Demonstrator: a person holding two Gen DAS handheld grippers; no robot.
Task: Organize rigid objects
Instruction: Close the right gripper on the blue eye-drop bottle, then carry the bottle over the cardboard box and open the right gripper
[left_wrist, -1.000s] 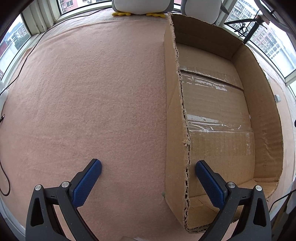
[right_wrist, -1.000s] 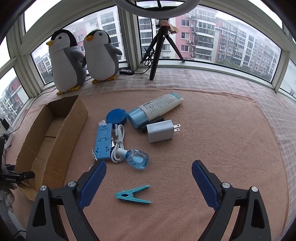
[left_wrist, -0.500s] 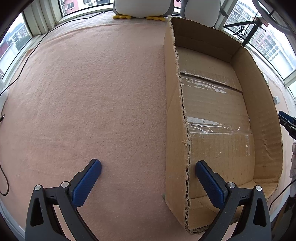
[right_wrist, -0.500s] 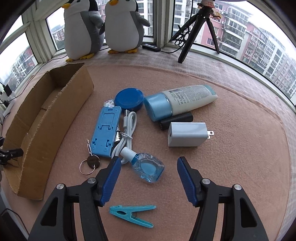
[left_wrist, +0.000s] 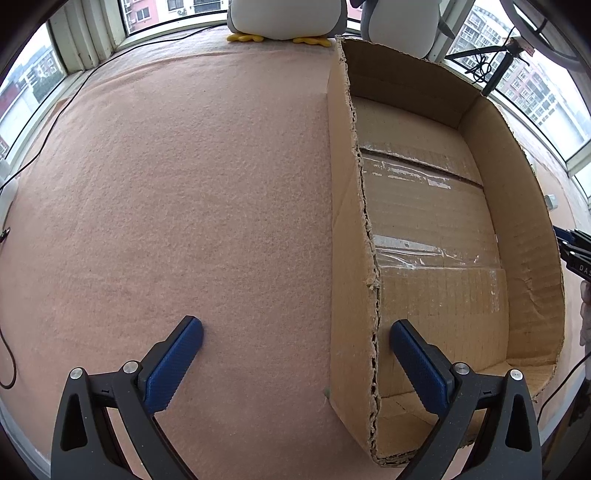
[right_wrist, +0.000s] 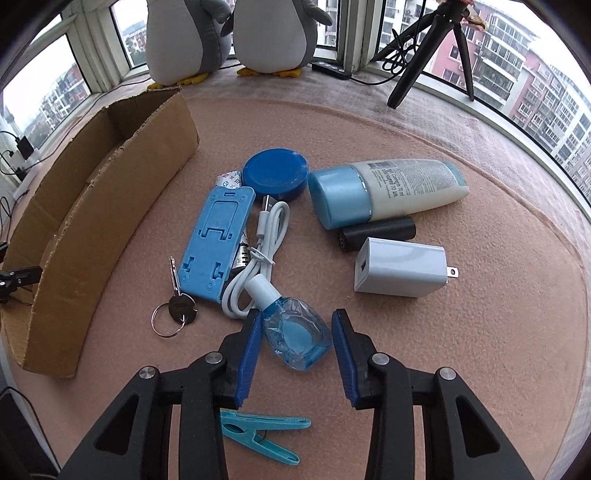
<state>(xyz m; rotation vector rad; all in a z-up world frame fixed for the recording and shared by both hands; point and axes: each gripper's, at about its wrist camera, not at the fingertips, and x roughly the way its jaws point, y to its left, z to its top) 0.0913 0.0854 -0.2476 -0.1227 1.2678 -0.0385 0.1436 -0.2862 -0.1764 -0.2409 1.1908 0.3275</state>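
Pink felt covers the window-side table (right_wrist: 480, 184), where the sorting has barely begun: the cardboard box (left_wrist: 436, 221) shows nothing inside in either view, and every item lies outside it. My right gripper (right_wrist: 295, 343) is set low with its jaws narrowed around the small blue bottle (right_wrist: 295, 336), one pad on each side, though I cannot tell if they touch it yet. Beside the bottle, on the side away from the box, sits the white charger (right_wrist: 399, 269); between bottle and box lie the white cable (right_wrist: 258, 254), the blue phone stand (right_wrist: 214, 243) and the key (right_wrist: 177, 302). Beyond them are the round blue tin (right_wrist: 275, 173), the lotion tube (right_wrist: 384, 192) and a black cylinder (right_wrist: 376, 232). A teal clothespin (right_wrist: 262, 432) lies under my gripper. My left gripper (left_wrist: 295, 354) hangs wide and empty, straddling the box's near wall. By my reckoning, the whole pile is left to move.
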